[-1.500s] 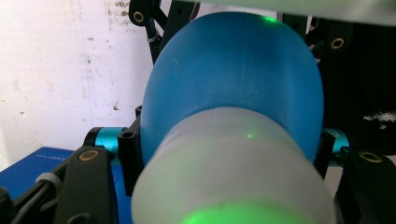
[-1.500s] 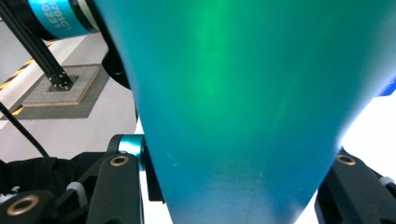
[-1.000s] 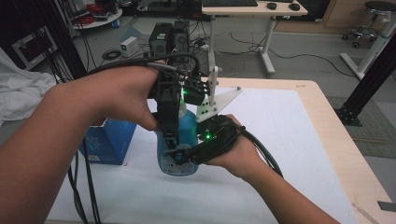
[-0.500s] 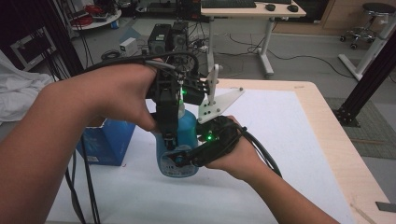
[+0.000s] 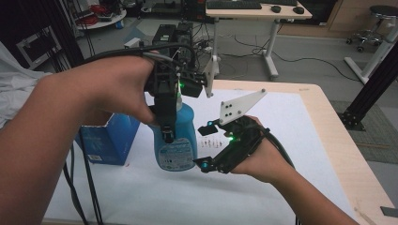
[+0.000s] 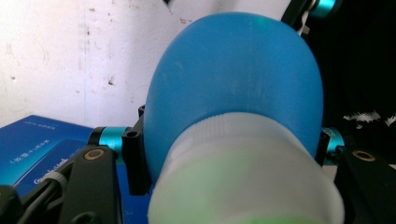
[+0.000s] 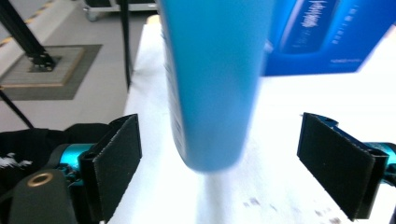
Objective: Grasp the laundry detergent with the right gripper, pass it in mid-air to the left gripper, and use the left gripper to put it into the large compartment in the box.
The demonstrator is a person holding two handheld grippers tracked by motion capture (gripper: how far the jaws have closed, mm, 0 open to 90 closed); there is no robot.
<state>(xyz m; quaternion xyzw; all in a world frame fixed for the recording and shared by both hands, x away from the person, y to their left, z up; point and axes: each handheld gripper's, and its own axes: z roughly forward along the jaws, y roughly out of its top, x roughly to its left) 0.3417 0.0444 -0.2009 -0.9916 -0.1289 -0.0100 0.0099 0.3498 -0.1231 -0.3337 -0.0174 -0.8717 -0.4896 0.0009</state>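
A blue plastic bottle with a white cap stands upright over the white table top. My left gripper points straight down from above, shut on the bottle's shoulder just under the cap. In the left gripper view my left gripper has both jaws pressed against the blue bottle. My right gripper lies level just right of the bottle's lower body. Its jaws have just been opening. In the right gripper view its pads stand wide apart, and the bottle hangs ahead of my right gripper, untouched.
A blue cardboard box sits left of the bottle on the table, and shows as the blue box behind it. Small dark specks lie on the white surface near the right gripper. The table's wooden rim runs along the right.
The right gripper, earlier clamped on the bottle's lower body, has opened and drawn back to the right. The left gripper keeps its hold at the top of the bottle.
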